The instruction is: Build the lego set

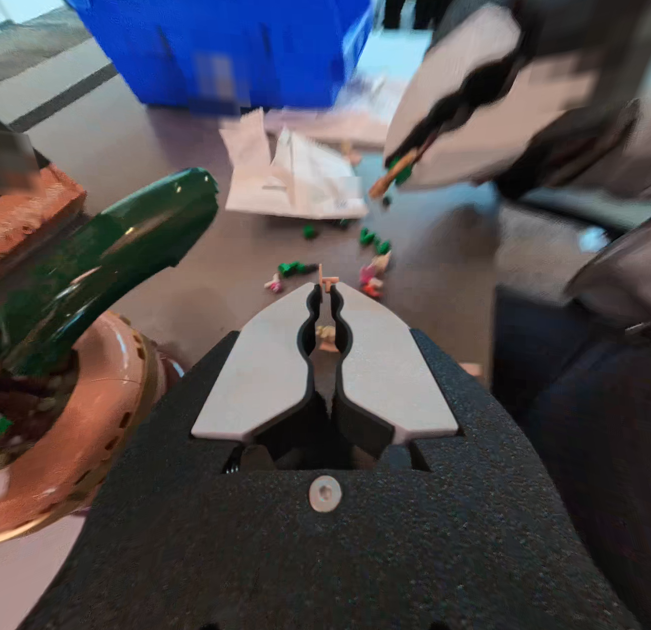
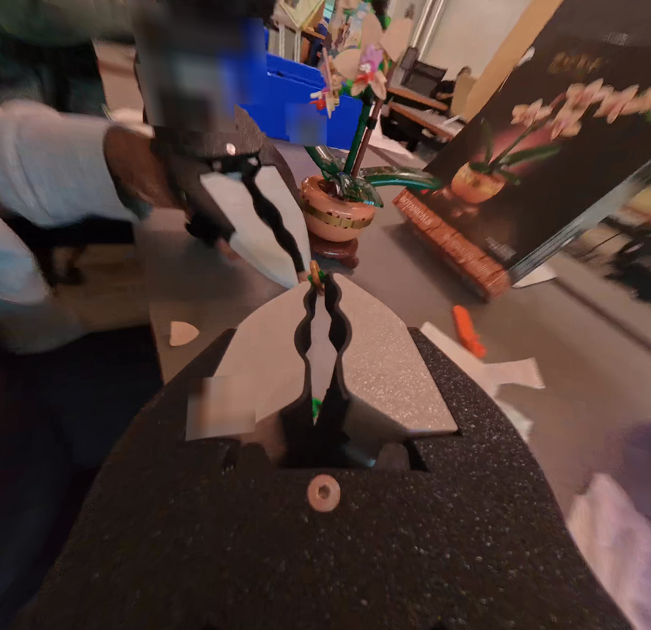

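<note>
My left gripper [image 1: 327, 289] is shut on a small tan lego piece [image 1: 328, 280] that sticks out of its tips. My right gripper [image 2: 321, 283] is shut on a brown and green stem piece [image 2: 317, 276]; in the left wrist view it [image 1: 400, 167] hangs blurred at the upper right with that piece [image 1: 391, 176]. In the right wrist view the left gripper's tips [image 2: 299, 273] nearly meet mine. The lego orchid in its tan pot [image 2: 334, 211] stands just behind them. In the left wrist view the pot [image 1: 98, 384] and a green leaf [image 1: 123, 232] are close on the left.
Loose green pieces [image 1: 373, 239] and pink pieces [image 1: 371, 275] lie on the grey table ahead, by white paper bags [image 1: 299, 179]. A blue bin [image 1: 229, 39] stands behind. The set's box [image 2: 528, 155] leans at right, an orange separator tool [image 2: 468, 331] and a tan petal [image 2: 181, 333] lie nearby.
</note>
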The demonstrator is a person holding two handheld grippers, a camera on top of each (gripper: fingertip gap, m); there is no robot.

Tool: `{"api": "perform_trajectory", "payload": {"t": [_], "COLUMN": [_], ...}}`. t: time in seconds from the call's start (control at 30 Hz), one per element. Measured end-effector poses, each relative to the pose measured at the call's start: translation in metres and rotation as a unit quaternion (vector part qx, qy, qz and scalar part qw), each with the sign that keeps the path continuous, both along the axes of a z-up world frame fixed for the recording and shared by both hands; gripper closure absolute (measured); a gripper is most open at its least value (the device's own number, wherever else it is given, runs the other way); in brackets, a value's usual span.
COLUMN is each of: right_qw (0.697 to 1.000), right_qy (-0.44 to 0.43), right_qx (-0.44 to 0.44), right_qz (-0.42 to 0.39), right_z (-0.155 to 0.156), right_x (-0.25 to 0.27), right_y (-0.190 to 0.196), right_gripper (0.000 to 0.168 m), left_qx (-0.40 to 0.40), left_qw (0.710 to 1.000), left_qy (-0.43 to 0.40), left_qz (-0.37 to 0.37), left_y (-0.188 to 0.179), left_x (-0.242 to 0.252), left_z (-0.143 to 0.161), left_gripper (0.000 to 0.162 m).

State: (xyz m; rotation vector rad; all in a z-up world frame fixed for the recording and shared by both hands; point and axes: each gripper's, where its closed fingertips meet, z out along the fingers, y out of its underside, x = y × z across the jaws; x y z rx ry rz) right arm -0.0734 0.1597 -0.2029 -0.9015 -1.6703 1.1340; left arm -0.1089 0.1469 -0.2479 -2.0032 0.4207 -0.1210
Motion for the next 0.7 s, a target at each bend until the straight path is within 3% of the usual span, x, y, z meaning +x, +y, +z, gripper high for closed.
{"api": "perform_trajectory", "payload": {"t": [0.1, 0.27, 0.43, 0.53, 0.7], "right_qw": [0.985, 0.928, 0.907, 0.895, 0.885], "right_qy": [-0.055, -0.107, -0.129, -0.146, -0.16], "right_qx": [-0.16, -0.354, -0.395, -0.41, -0.42], "right_qz": [0.021, 0.051, 0.073, 0.101, 0.122], "right_z": [-0.005, -0.005, -0.006, -0.004, -0.004], "right_x": [-0.001, 0.0, 0.003, 0.004, 0.003], "right_y": [0.004, 0.007, 0.005, -0.005, -0.014], "right_gripper": [0.164, 0.164, 0.164, 0.164, 0.164], "left_qx": [-0.034, -0.043, 0.035, 0.066, 0.093], "left_qw": [0.994, 0.994, 0.998, 0.987, 0.981], "left_qy": [0.101, 0.102, -0.026, -0.121, -0.131], "left_qz": [0.004, 0.0, -0.043, -0.086, -0.109], "left_y": [0.008, 0.02, 0.017, 0.011, 0.005], "left_x": [0.0, 0.005, 0.025, 0.04, 0.043], "left_z": [-0.02, -0.023, 0.011, 0.031, 0.038], "left_gripper": [0.152, 0.129, 0.145, 0.139, 0.157]}}
